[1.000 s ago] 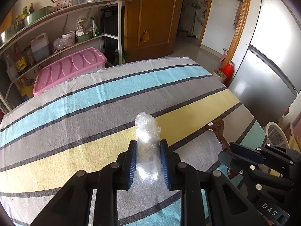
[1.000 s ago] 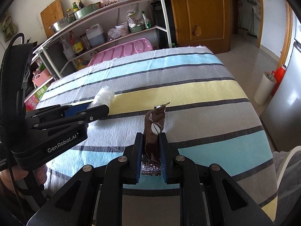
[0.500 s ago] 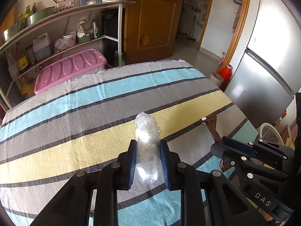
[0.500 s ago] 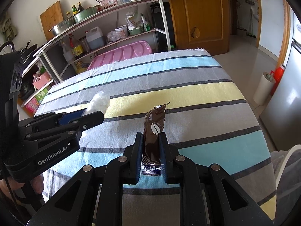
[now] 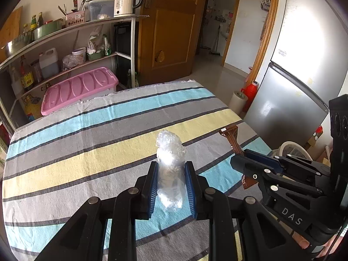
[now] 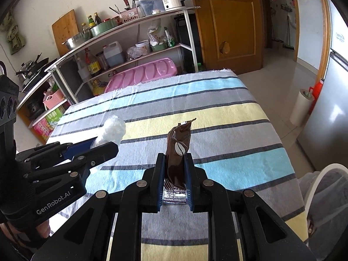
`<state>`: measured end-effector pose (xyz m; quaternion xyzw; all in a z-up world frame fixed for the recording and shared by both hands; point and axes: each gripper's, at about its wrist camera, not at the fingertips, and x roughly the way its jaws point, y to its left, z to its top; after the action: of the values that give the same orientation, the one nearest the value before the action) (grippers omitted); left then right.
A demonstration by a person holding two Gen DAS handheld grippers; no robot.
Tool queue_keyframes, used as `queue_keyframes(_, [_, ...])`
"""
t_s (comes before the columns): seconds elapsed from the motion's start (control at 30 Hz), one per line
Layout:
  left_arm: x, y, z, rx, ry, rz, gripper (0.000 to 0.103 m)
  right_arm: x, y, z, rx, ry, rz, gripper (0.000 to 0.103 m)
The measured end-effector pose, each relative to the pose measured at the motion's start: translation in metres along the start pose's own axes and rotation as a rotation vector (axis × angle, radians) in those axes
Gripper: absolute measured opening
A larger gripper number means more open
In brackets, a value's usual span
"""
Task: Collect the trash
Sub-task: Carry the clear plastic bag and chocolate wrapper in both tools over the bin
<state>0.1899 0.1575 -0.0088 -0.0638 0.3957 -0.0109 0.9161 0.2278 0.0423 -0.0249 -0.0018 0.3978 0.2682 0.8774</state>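
Crumpled clear plastic stays clamped in left fingers, brown wrapper in right fingers, both seemingly pulled back slightly.

The right claw grips a brown wrapper upright above the striped worktop; the left claw clamps crumpled clear plastic.

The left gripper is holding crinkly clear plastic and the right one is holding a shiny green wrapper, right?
Not quite: the wrapper in the right gripper is brown, not green, as the right wrist view shows. The left gripper does hold crinkly clear plastic.
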Motion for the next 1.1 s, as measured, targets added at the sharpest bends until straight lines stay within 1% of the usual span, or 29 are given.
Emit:
queue_keyframes(0.3, [-0.030, -0.037, -0.001, 0.042, -0.052, -0.036, 0.025, -0.048, -0.014, -0.010, 0.015, -0.064, -0.027, 0.018])
queue_keyframes(0.6, [-0.046, -0.089, -0.005, 0.112, -0.082, -0.080, 0.025, -0.092, -0.039, -0.026, 0.064, -0.118, -0.079, 0.018])
queue_keyframes(0.87, [-0.044, -0.146, -0.008, 0.185, -0.085, -0.149, 0.025, -0.130, -0.078, -0.044, 0.123, -0.154, -0.156, 0.018])
queue_keyframes(0.97, [-0.041, -0.171, -0.008, 0.232, -0.089, -0.156, 0.025, -0.146, -0.096, -0.050, 0.144, -0.168, -0.193, 0.018])
queue_keyframes(1.03, [-0.038, -0.187, -0.007, 0.247, -0.082, -0.193, 0.025, -0.156, -0.107, -0.054, 0.157, -0.176, -0.218, 0.018])
queue_keyframes(1.1, [-0.034, -0.205, -0.007, 0.271, -0.082, -0.205, 0.025, -0.165, -0.118, -0.058, 0.172, -0.183, -0.245, 0.018])
